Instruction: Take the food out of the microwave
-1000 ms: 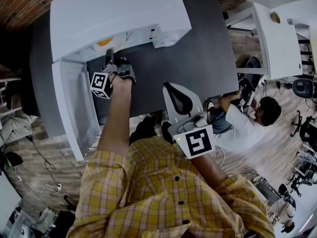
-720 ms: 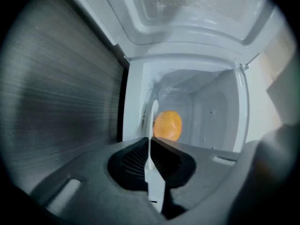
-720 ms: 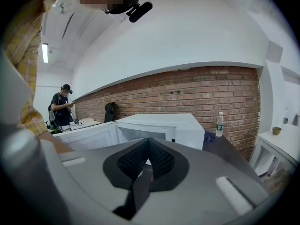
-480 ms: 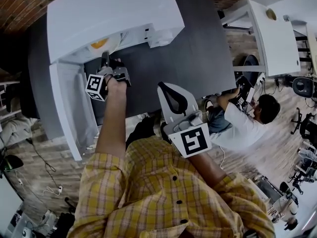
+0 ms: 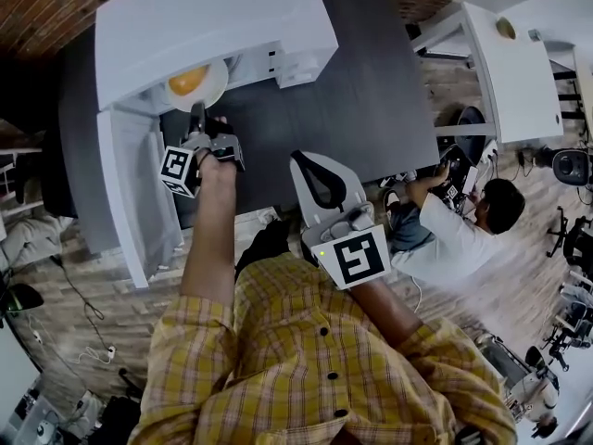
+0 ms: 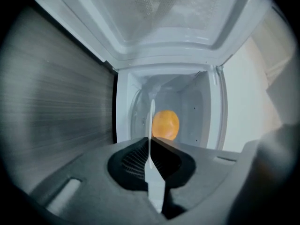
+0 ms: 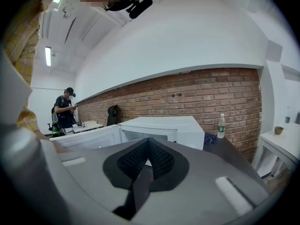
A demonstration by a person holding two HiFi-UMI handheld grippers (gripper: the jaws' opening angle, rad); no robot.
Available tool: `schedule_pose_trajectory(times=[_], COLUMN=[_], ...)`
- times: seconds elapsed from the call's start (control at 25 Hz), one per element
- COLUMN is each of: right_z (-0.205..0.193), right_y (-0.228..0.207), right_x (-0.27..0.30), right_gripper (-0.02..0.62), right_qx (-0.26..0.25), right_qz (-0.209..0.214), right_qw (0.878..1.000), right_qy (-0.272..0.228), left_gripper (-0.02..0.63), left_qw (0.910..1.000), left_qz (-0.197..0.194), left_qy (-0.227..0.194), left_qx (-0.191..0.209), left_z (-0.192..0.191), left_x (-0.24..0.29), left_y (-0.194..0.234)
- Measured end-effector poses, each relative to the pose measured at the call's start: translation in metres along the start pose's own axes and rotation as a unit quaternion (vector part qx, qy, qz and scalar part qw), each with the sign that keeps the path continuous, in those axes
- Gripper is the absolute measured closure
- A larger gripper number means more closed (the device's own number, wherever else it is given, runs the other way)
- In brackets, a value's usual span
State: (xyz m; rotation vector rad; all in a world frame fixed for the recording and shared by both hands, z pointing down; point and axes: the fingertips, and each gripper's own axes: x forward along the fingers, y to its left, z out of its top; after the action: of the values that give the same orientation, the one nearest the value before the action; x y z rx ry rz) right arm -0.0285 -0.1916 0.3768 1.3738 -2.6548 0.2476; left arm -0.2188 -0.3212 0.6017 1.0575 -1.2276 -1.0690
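Food (image 5: 188,80): round, orange, smooth, on a white plate (image 5: 213,87) at the microwave (image 5: 213,17) mouth, just ahead of the left gripper (image 5: 197,111). Only the left gripper view showed its jaws clamped on the plate rim, seen edge-on. Right gripper (image 5: 318,179) was pinched closed and empty, well apart; its view showed a brick wall (image 7: 211,93) and a bottle (image 7: 221,125).

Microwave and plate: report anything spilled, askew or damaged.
Nothing stands out. The left gripper grips the white plate by its rim at the open microwave mouth; the orange food sits on it, unspilled.
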Motion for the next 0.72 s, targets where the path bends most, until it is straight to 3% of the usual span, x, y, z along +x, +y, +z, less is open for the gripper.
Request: schedule_pose_trajectory(times=[0.72], right_z=[0.008], right_y=[0.015], right_x=[-0.039], right_gripper=[0.591], right_qx=[-0.002], right_qz=[0.021], right_qw=[0.999], right_qy=[-0.026], left_gripper=[0.595], left_qw=[0.9983], left_qz=[-0.015], left_qy=[0.007], left_qx=[-0.056], left_z=[-0.046], left_x=[-0.113], left_y=[-0.051])
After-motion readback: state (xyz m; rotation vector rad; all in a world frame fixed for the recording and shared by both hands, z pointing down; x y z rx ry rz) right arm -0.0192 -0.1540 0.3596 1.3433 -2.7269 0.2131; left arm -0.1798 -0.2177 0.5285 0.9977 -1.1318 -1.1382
